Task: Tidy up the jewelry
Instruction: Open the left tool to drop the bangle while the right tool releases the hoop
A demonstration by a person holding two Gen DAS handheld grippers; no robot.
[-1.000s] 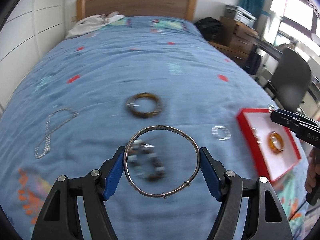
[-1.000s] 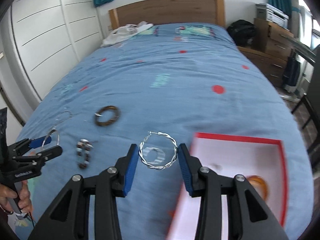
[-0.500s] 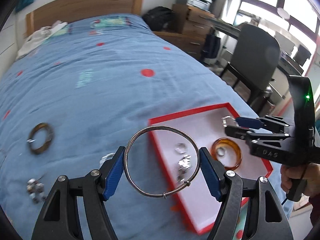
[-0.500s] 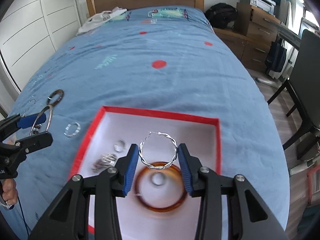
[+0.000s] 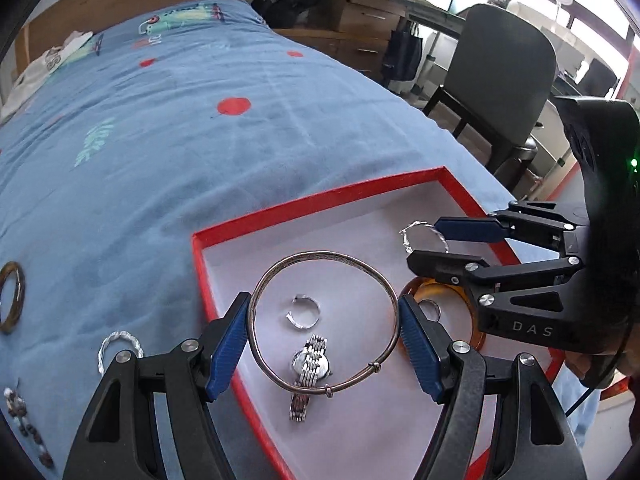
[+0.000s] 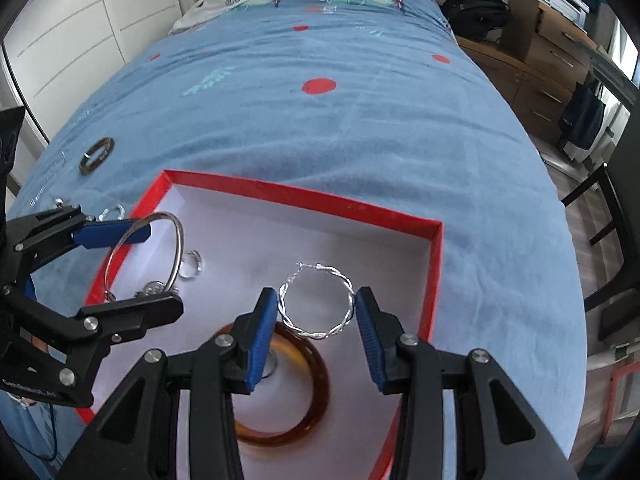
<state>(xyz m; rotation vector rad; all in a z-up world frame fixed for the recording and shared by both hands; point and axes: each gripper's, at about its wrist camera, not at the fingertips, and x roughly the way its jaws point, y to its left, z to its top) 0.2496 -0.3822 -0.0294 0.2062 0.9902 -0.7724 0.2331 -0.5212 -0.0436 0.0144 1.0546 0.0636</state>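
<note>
My left gripper [image 5: 324, 320] is shut on a thin silver bangle [image 5: 320, 255], which hangs over the left part of a red tray [image 5: 312, 200] with a white floor. Over the tray's middle, my right gripper [image 6: 316, 304] is shut on a twisted silver hoop [image 6: 316, 335]. In the tray lie an amber bangle [image 6: 316, 400], a silver watch [image 5: 312, 364] and an open silver ring [image 5: 304, 312]. From the right wrist view the left gripper [image 6: 164, 268] and its bangle [image 6: 179, 240] show at the left.
The tray rests on a blue bedspread [image 6: 320, 132]. Left of it lie a brown bangle [image 5: 10, 296], a wavy silver ring [image 5: 120, 344] and a beaded bracelet [image 5: 24, 420]. A dark chair [image 5: 500, 72] and wooden drawers [image 6: 552, 52] stand beside the bed's right edge.
Both grippers swung right from over the bare bedspread to above the red tray and sank a little, each still carrying its piece. The grips have not altered.
</note>
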